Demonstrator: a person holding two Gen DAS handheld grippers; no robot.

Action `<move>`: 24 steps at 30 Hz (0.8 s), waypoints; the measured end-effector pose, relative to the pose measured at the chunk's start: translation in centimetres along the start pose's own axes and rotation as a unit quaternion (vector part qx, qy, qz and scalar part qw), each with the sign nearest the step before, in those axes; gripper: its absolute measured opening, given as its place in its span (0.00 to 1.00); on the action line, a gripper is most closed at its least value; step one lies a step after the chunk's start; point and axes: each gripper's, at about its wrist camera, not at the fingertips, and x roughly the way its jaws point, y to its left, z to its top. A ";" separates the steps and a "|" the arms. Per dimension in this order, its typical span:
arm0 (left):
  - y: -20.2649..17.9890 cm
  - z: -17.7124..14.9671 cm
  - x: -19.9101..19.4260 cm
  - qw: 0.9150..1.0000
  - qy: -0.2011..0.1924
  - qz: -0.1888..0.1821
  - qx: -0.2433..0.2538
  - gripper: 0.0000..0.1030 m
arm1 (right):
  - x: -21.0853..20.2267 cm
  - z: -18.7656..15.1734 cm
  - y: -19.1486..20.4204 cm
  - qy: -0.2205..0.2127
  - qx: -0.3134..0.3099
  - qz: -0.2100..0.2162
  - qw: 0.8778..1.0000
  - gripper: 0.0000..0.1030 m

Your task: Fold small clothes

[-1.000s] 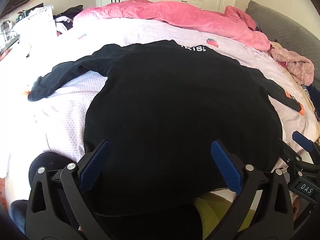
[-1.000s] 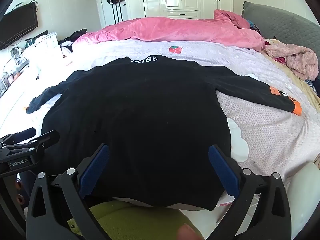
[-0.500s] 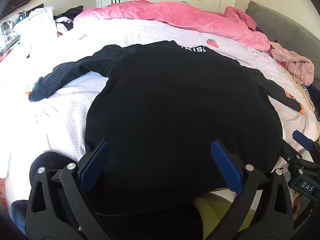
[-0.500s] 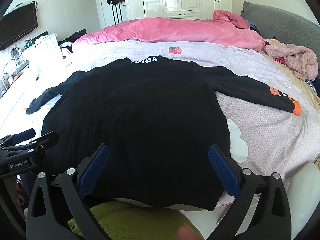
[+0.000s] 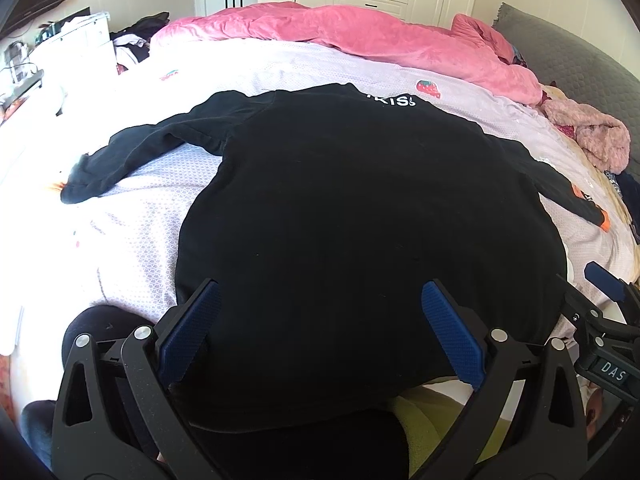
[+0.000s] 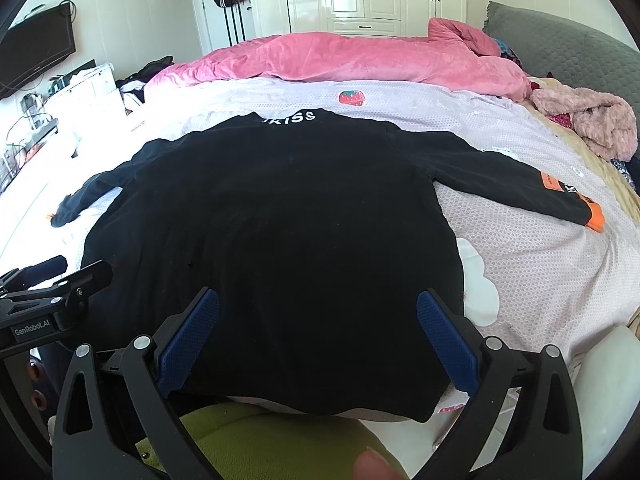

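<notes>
In the left wrist view your left gripper (image 5: 320, 332), jaws wide apart and holding nothing, hovers over the hem of the black sweatshirt (image 5: 360, 220) spread flat on the bed (image 5: 140, 240), so pinch that near hem corner cleanly, while in the right wrist view your right gripper (image 6: 318, 336), equally open and empty, should take its own hem corner level.

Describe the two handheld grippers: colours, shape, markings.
Both match. The left gripper and right gripper are matte black plastic frames with triangular cut-outs and silver pivot screws, each carrying two fingers lined with ribbed blue pads. From the side, the left one's body bears white "GenRobot.AI" lettering; the right one's shows a "DAS" label. No cables show.
</notes>
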 end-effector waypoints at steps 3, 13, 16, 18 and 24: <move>0.0 0.0 0.0 1.000 0.000 0.000 0.000 0.92 | 0.1 0.0 0.0 0.002 0.002 0.000 1.000 0.96; 0.0 0.0 0.0 1.000 0.000 0.001 0.000 0.92 | 0.1 0.0 -0.1 0.002 0.002 0.000 1.000 0.96; 0.0 -0.1 -0.1 1.000 0.000 0.001 -0.001 0.92 | 0.1 0.0 -0.1 0.002 0.002 -0.001 1.000 0.96; 0.0 -0.1 -0.1 1.000 0.000 0.001 -0.001 0.92 | 0.1 0.0 -0.1 0.002 0.002 -0.001 1.000 0.96; 0.1 -0.1 -0.2 1.000 0.000 0.001 -0.001 0.92 | 0.1 0.1 -0.4 -0.004 0.006 -0.006 1.000 0.96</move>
